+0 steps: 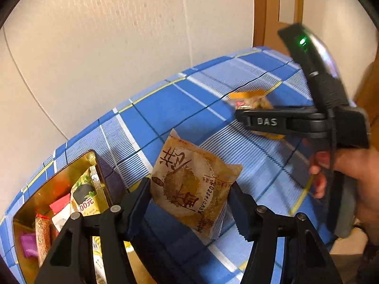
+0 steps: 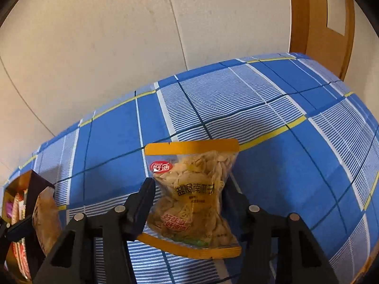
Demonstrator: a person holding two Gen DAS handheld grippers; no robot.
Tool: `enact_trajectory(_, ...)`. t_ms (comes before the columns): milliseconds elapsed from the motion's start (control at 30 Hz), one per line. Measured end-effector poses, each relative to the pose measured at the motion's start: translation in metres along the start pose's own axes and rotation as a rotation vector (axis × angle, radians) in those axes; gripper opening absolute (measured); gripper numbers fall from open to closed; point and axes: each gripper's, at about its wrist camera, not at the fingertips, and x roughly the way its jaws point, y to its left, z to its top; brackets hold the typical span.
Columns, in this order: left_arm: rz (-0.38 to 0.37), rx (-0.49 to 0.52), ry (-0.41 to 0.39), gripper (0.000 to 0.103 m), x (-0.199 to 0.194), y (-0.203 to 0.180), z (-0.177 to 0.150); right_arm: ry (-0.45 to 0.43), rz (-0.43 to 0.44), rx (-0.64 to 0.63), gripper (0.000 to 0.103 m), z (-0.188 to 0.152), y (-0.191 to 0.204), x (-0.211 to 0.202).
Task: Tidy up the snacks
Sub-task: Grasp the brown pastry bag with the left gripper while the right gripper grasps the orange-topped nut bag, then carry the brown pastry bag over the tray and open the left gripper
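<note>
1. While both packets are pinched, the layout can be read off easily: the left tool (image 1: 189,203) is clamped on the brown pastry packet (image 1: 193,184), held by its lower half with the top poking up free above the blue plaid counter (image 1: 180,99).
2. The right tool (image 2: 187,203) is closed on the clear seed pouch (image 2: 193,196), gripped around its narrow waist so the pouch is squeezed into an hourglass. In the left view that tool is seen side-on, held by a hand (image 1: 355,179) well over to the right.
3. The gold-lined box (image 1: 59,179) sits at the left end of the counter and is already stocked with small wrapped snacks (image 1: 61,210). The pastry packet is just beside its rim; the seed pouch is well apart from it.
4. Judgement call: the pastry should probably be dropped in first, since it's closest. It'd be best carried over the rim, lowered into a bare patch of gold, and only then let go.
5. The seed pouch looks slippery and bulgy, so the squeeze shouldn't be eased off until it's over the box. Tilting should be avoided, or it could slide out.
6. Room should be left so the two tools aren't knocked together at the rim.
</note>
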Motion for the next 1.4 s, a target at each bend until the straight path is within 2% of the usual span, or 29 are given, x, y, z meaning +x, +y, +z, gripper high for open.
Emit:
enact_trajectory(133, -0.037, -0.023, -0.019, 0.064, -0.021, 0.001, -0.007, -0.001, -0.008, -0.021, 0.056, -0.003, 0.003, -0.001)
enact_trajectory(300, -0.038, -0.048, -0.053, 0.064, -0.052, 0.012, -0.020, -0.002, -0.009, -0.025, 0.056, -0.001, 0.006, 0.005)
enact_trajectory(533, -0.043, -0.182, -0.069, 0.064, -0.084, 0.051, -0.048, -0.003, -0.004, -0.013, 0.056, -0.001, 0.005, 0.007)
enact_trajectory(833, -0.028, -0.340, 0.002, 0.064, -0.092, 0.093, -0.106, -0.003, -0.002, -0.011, 0.056, 0.000, 0.005, 0.008)
enact_trajectory(1033, -0.029, -0.324, 0.037, 0.064, -0.088, 0.086, -0.128, -0.005, -0.005, -0.008, 0.056, -0.001, 0.005, 0.008)
enact_trajectory(1200, -0.047, -0.243, 0.057, 0.064, -0.081, 0.066, -0.122, -0.007, -0.002, 0.009, 0.056, -0.001, 0.005, 0.007)
enact_trajectory(1400, -0.062, -0.137, 0.140, 0.065, -0.066, 0.051, -0.118, 0.010, 0.028, 0.095, 0.054, -0.002, -0.008, 0.000)
